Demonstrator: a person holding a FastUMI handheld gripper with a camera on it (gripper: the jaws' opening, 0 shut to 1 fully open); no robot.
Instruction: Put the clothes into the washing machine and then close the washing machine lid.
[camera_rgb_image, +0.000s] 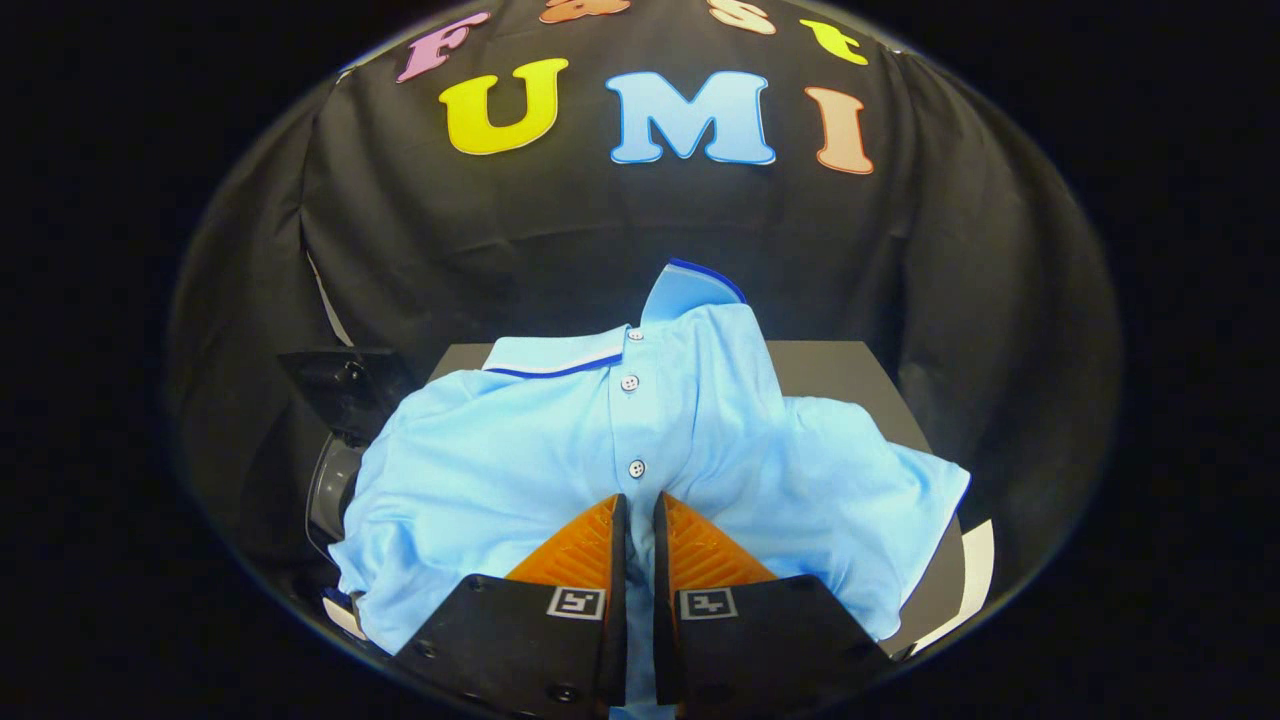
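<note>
Gripper view: the gripper (640, 512) has its two fingers drawn almost together, with a narrow fold of the light blue polo shirt (520, 460) pinched between them just below the lowest visible button of the placket. Both fingers press on the fabric. The shirt spreads out ahead of the fingers and to both sides, collar raised at the far end, draped over a dark flat-topped unit (835, 375). A grey rounded part (335, 490) shows beside the shirt's left sleeve; what it is cannot be told.
</note>
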